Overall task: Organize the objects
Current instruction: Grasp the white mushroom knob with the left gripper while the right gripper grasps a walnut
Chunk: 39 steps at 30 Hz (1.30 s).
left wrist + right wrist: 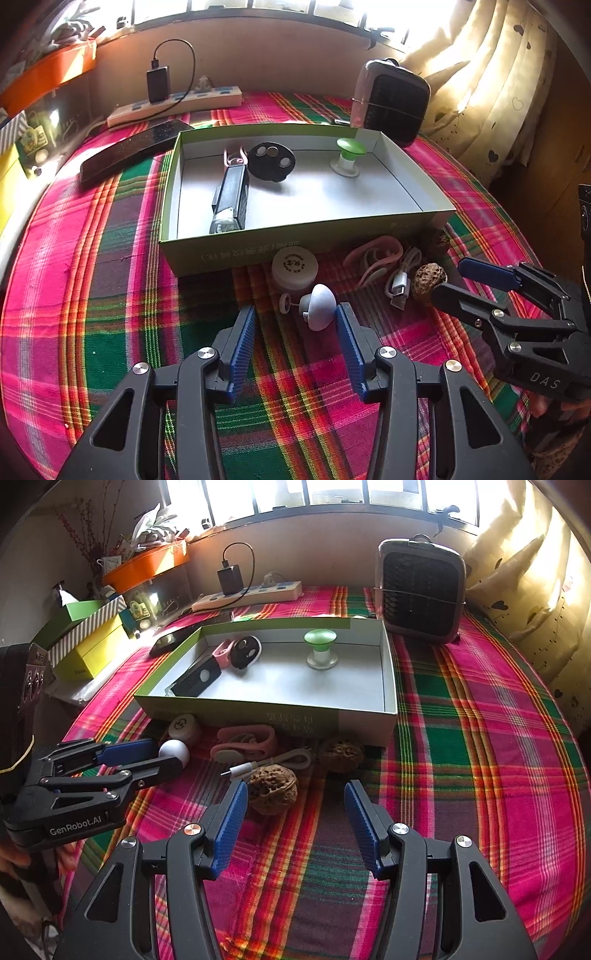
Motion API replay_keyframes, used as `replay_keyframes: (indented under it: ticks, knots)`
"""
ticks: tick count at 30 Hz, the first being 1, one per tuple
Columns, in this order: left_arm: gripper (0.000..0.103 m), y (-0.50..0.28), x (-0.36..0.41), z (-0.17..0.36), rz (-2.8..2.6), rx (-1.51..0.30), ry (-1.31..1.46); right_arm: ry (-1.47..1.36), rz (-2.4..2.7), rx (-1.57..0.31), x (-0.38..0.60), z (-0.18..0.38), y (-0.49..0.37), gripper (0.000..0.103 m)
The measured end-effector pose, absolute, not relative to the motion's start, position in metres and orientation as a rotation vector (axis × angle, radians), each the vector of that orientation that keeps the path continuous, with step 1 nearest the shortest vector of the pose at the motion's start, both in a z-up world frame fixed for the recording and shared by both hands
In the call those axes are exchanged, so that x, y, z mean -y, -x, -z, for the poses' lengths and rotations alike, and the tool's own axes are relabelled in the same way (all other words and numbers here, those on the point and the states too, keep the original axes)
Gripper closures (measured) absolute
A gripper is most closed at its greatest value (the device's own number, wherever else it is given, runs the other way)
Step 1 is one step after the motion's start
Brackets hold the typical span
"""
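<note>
A shallow green box (236,254) on the plaid cloth holds a black light (229,199), a black disc (271,160) and a green knob (347,155). In front of it lie a white jar (295,267), a pink strap (373,258), a USB cable (400,288) and a walnut (428,282). My left gripper (295,310) is open around a white mushroom-shaped piece (319,308), which lies beside its right finger. My right gripper (295,784) is open with a walnut (271,790) just inside its left finger. A second walnut (340,755) sits against the box (390,686).
A small heater (421,594) stands behind the box on the right. A power strip (247,592) with a charger lies at the back, a dark phone (129,153) left of the box. Boxes and an orange tray (144,566) crowd the left edge; curtains hang on the right.
</note>
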State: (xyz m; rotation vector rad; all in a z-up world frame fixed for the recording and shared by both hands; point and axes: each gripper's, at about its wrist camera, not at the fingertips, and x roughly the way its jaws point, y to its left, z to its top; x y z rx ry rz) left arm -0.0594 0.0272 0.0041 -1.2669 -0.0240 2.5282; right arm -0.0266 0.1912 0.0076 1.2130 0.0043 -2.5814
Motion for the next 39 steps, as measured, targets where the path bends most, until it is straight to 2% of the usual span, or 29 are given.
replay_keyframes:
  ticks: [27,35,39]
  knots:
    - [0.060,0.064,-0.025,-0.004,-2.536,0.047,1.267,-1.232,2.553,-0.130,-0.173,0.001,0.035,0.047]
    - [0.062,0.064,-0.024,-0.004,-2.540,0.053,1.264,-1.231,2.551,-0.116,-0.175,0.001,0.035,0.047]
    - [0.069,0.062,-0.024,-0.003,-2.532,0.066,1.261,-1.222,2.545,-0.119,-0.174,0.001,0.033,0.055]
